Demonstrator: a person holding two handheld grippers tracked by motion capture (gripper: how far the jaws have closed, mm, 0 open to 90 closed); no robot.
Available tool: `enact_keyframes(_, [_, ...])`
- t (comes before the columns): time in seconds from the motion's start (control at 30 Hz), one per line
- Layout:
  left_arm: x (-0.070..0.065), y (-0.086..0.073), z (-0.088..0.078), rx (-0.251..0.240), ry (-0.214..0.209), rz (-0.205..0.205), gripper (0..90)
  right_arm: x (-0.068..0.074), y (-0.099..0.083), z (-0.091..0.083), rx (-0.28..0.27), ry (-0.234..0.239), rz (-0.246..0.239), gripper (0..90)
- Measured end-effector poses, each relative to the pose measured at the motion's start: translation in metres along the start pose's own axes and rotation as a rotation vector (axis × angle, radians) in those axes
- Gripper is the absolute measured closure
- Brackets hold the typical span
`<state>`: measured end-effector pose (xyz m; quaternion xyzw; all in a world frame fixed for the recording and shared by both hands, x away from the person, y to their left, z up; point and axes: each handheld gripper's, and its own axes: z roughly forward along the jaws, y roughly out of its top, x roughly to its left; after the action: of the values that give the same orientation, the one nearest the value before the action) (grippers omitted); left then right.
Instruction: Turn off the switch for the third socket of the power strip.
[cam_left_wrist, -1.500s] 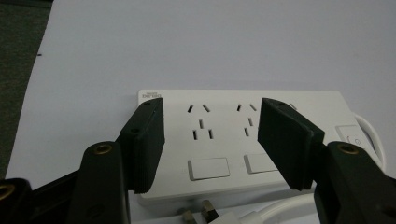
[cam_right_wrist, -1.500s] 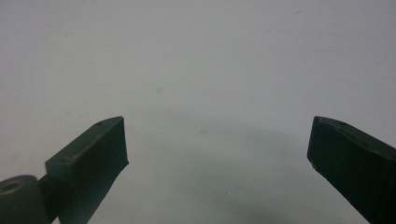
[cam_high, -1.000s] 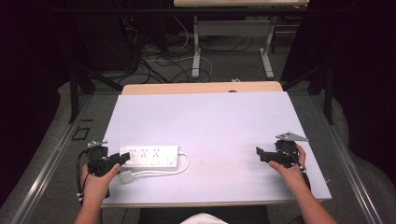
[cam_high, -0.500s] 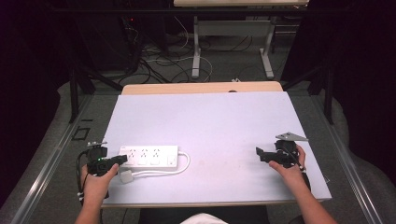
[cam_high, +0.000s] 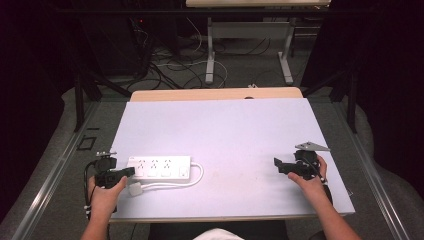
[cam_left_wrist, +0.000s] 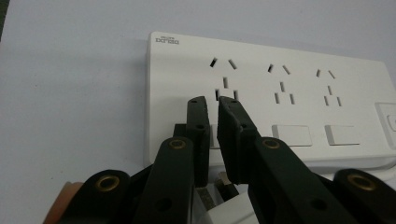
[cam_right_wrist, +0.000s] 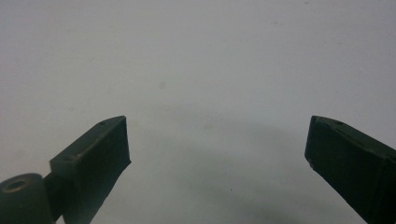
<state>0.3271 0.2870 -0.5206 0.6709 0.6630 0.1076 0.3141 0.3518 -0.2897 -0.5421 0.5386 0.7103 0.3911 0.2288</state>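
Power strip (cam_high: 159, 167): rigid, light, slippery plastic; grasp across its narrow width. Left gripper (cam_left_wrist: 212, 109), jaws just closing, nearly together on nothing at its 9 o'clock end. Right gripper (cam_right_wrist: 217, 144) spread wide.

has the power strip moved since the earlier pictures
No. The power strip sits at the same spot near the table's front-left edge, beside the left hand-held gripper.

**Bright table, dark surroundings**

Lit from above — table (cam_high: 225, 130) pale and evenly bright, floor and room beyond sunk in near-black. Mild softness throughout the high view. Soft shadow cast leftward beside the power strip (cam_left_wrist: 289, 84), nearest black parts blurred. Grey, dim, faintly grainy in the right gripper view — broad diffuse shadow low in the middle.
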Motion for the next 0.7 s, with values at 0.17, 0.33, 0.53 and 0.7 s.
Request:
enact_keyframes(0.17, [-0.0005, 0.0005, 0.0004, 0.018, -0.01, -0.001, 85.3, -0.0002, -0.0002, 0.0002, 0.001, 0.003, -0.004, 5.9])
enact_keyframes(0.33, [-0.0017, -0.0001, 0.0024, 0.012, -0.003, 0.003, 86.7, -0.0005, -0.0003, 0.0002, 0.004, 0.004, -0.007, 6.1])
enact_keyframes(0.53, [-0.002, -0.0003, 0.003, 0.011, 0.0, 0.006, 87.8, -0.0005, -0.0004, 0.0003, 0.004, 0.006, -0.004, 6.1])
enact_keyframes(0.7, [-0.0044, -0.0005, 0.0033, 0.017, 0.0, 0.014, 88.6, -0.0003, -0.0004, 0.0004, 0.004, 0.007, -0.002, 6.1])
